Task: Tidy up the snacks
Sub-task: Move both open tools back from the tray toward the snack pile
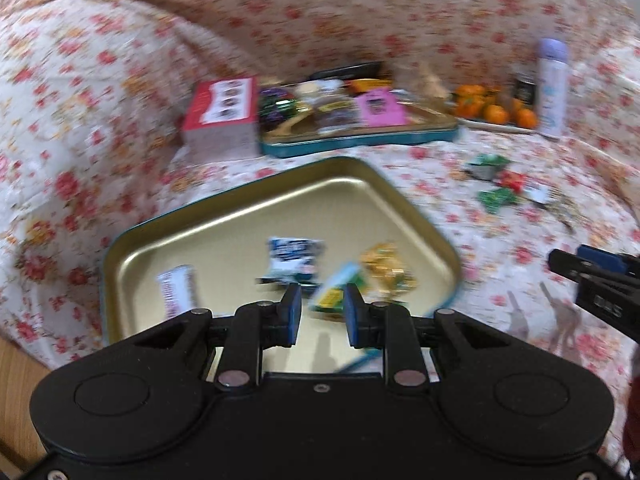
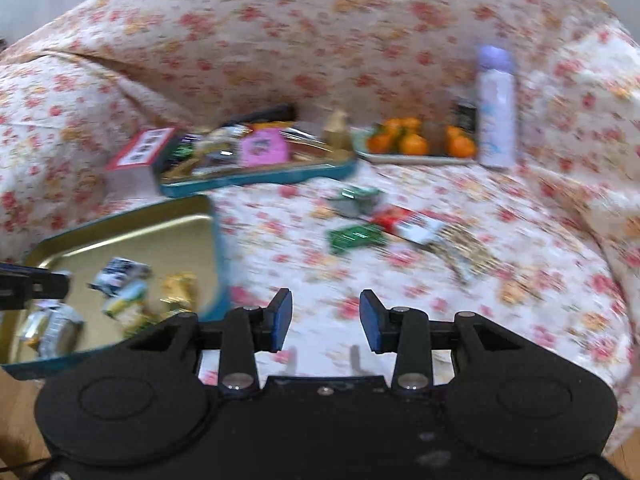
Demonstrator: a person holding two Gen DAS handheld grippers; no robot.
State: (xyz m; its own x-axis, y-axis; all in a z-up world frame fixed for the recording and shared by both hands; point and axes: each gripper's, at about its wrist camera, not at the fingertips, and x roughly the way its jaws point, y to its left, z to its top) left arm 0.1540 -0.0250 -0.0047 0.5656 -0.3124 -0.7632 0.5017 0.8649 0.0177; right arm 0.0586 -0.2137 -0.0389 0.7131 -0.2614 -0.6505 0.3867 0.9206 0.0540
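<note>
A gold tin tray [image 1: 224, 236] with a teal rim lies on the flowered cloth. It holds a blue-white packet [image 1: 294, 258], a yellow-green packet [image 1: 334, 290], a gold-wrapped sweet [image 1: 386, 270] and a white-red packet [image 1: 176, 290]. My left gripper [image 1: 323, 300] hovers over the tray's near side, open a little, nothing pinched; the yellow-green packet lies just beyond its tips. My right gripper [image 2: 326, 312] hangs open over bare cloth to the right of the tray [image 2: 120, 220]. Loose snacks lie farther right: green packets [image 2: 354, 236], a red one [image 2: 396, 216] and a silvery wrapper [image 2: 464, 248].
At the back, a second teal tin [image 1: 360, 142] is heaped with snacks, beside a red box [image 1: 220, 116]. A plate of oranges [image 2: 416, 144], a dark jar [image 2: 464, 114] and a lavender bottle [image 2: 496, 112] stand back right. Cloth-covered cushions rise behind. Wooden floor [image 1: 16, 380] shows lower left.
</note>
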